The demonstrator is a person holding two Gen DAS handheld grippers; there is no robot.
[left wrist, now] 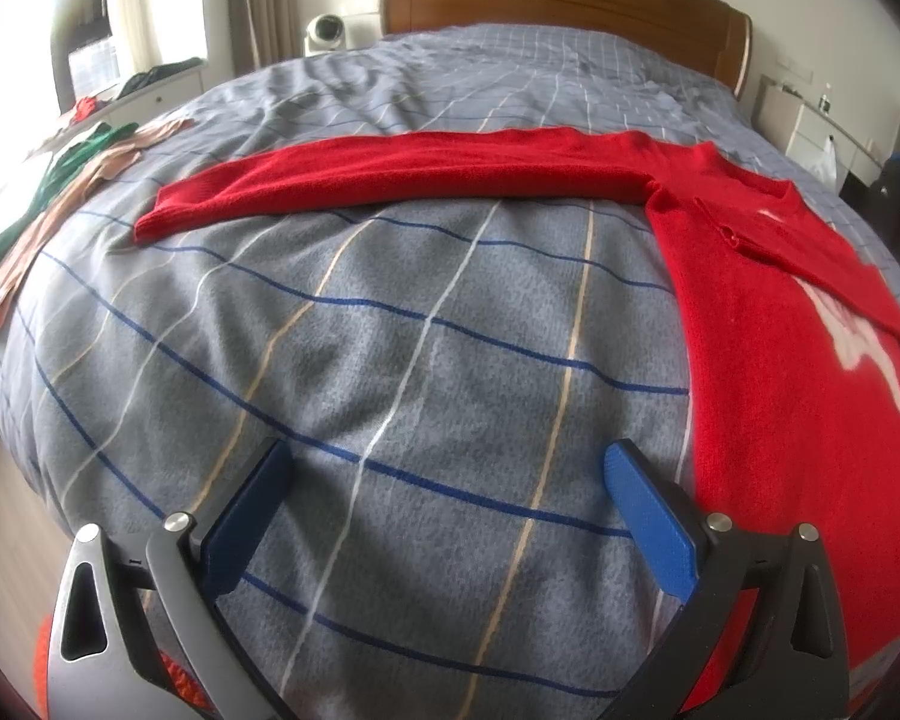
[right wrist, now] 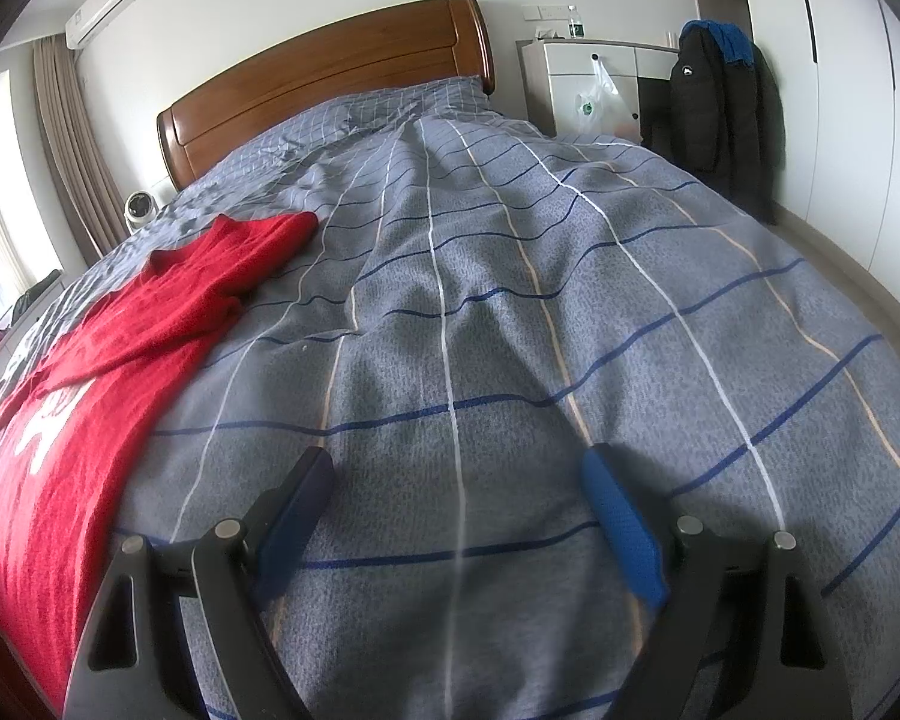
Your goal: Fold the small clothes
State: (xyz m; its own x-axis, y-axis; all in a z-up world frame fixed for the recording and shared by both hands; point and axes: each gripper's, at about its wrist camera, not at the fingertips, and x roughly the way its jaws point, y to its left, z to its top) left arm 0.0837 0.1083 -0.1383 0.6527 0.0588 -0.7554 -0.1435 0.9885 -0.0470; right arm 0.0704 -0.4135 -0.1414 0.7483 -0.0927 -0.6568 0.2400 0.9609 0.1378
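On the checked bed (left wrist: 390,330), a soft, limp red sweater (left wrist: 780,312) lies flat; both grippers, left (left wrist: 447,462) and right (right wrist: 456,468), gape empty; its outstretched sleeve cuff (left wrist: 162,210) probably grips easiest.

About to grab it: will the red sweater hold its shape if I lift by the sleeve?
Probably not. The red sweater is soft knit lying limp on the bed, so it should sag. Its sleeve looks long and would likely trail.
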